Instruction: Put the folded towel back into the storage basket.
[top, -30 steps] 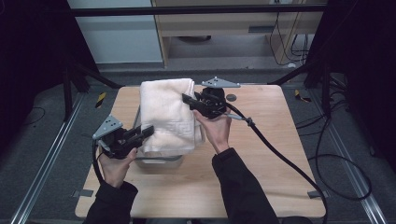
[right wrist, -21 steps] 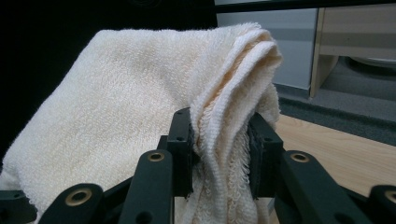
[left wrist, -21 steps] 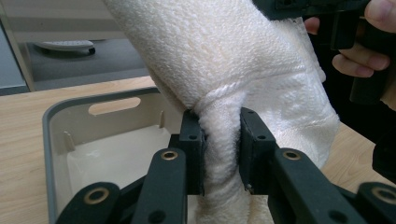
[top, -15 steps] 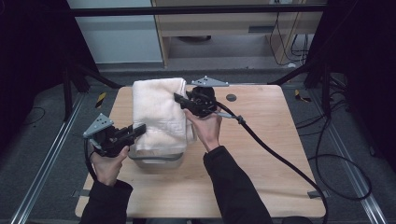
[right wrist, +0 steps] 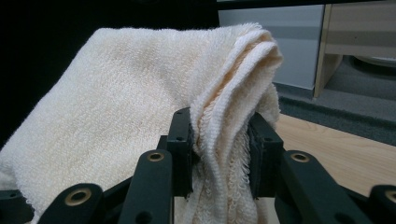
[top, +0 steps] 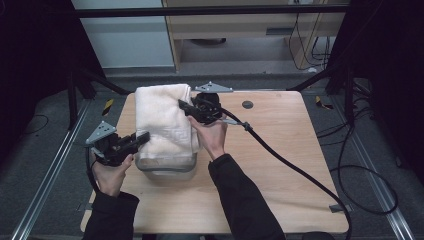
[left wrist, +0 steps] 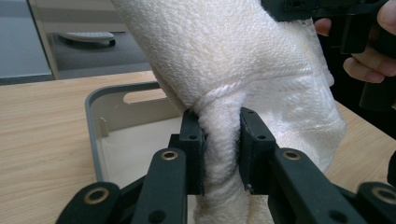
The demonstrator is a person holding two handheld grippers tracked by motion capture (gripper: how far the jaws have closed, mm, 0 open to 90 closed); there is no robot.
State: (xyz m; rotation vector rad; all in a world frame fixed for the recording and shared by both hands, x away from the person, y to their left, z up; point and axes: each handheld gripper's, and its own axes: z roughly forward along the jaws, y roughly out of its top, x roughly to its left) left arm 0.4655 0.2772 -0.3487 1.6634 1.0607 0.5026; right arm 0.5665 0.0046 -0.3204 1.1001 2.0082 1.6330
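We are pinching the towel in both claws. In the left gripper view the left claw is clenching a bunched edge of terry between its two pads, and the cloth is rising from the jaws up and away from us. In the right gripper view the right claw is gripping a folded edge of several layers in the same way, with the rest of the cloth spreading off to that view's left.

Moving outward in the high view, the left claw is holding the towel's near left edge, and the right claw is holding its right edge farther up the table. The towel is running between them, its long axis going away from us, from the bin toward the table's far edge. Its near end is hanging over the bin; its far end is reaching past the bin's far wall.

We judge that the coming move is turning on this: the bin is lying beneath and nearer to the left claw, so the far end in the right claw is needing to come toward us and down. The bin's grey rim and pale inside are showing just left of the left claw, below the cloth.

The table is carrying the bin and nothing else close by.
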